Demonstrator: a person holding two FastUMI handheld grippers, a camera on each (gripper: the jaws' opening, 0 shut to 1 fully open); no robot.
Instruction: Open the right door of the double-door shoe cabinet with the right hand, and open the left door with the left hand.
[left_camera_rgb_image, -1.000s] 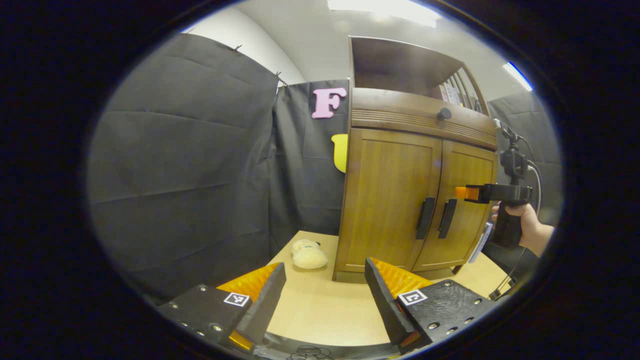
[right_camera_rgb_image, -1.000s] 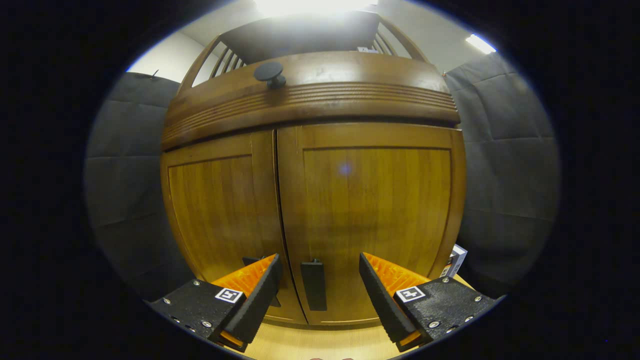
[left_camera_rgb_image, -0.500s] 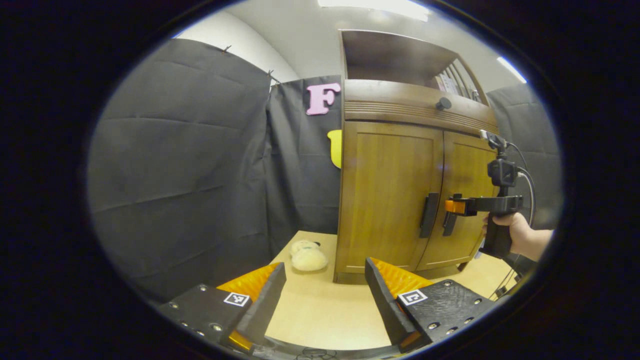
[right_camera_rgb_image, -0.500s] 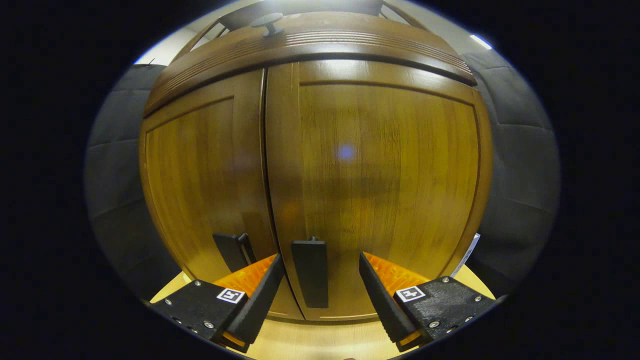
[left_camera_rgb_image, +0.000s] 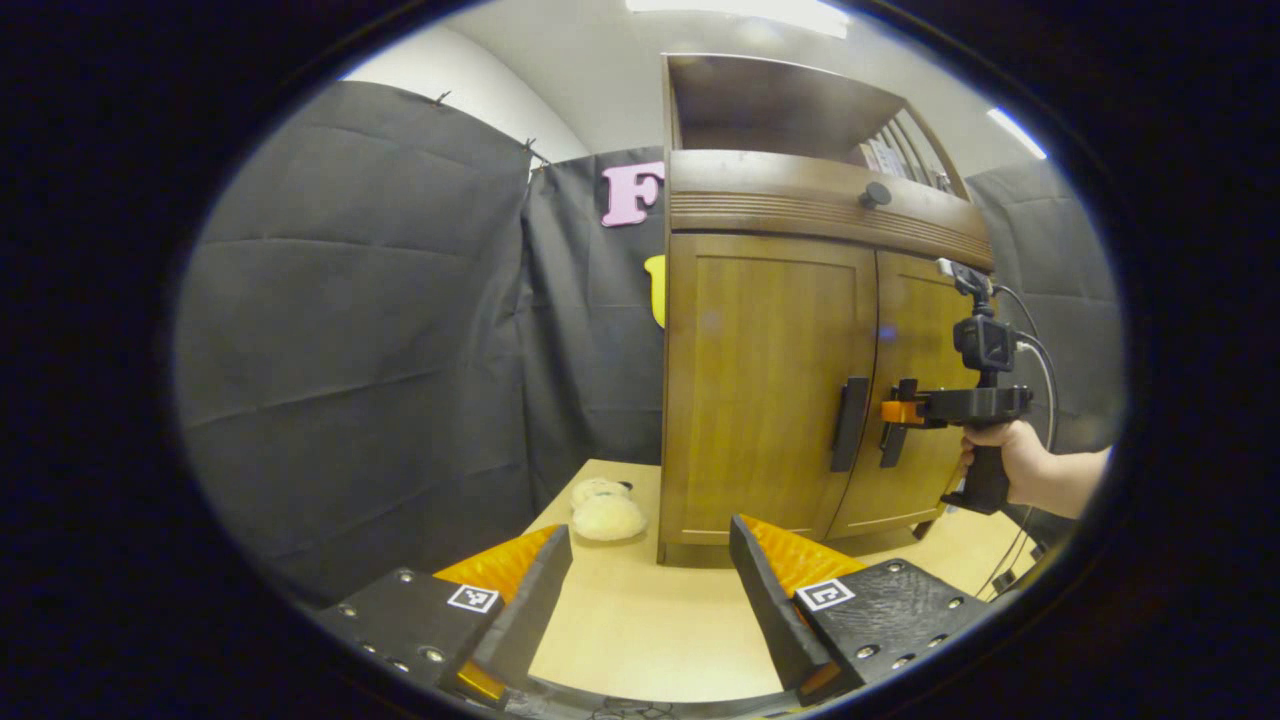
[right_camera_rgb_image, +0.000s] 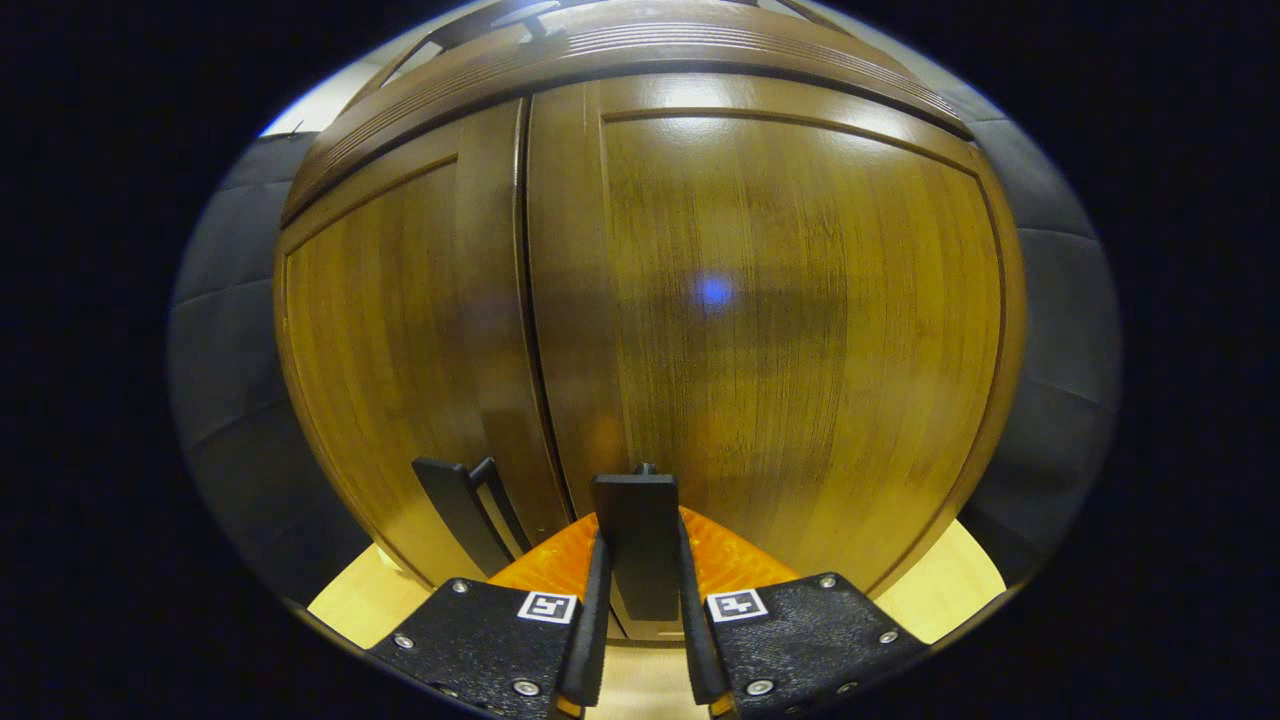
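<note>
The flat black bar handle (right_camera_rgb_image: 635, 545) on the glossy wood-grain right door (right_camera_rgb_image: 780, 330) is sitting pinched between both fingers of the right claw (right_camera_rgb_image: 640, 640). The shoe cabinet (left_camera_rgb_image: 790, 370) is standing shut on the pale worktop (left_camera_rgb_image: 640, 630), while the left claw (left_camera_rgb_image: 650, 590) is hanging spread wide, gripping nothing, well short of it, near a fluffy cream lump (left_camera_rgb_image: 605, 512).

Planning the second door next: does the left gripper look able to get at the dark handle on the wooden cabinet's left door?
Probably yes: the left gripper is open, the dark left-door handle is unobstructed, and the right gripper holds the neighbouring handle beside it.
</note>
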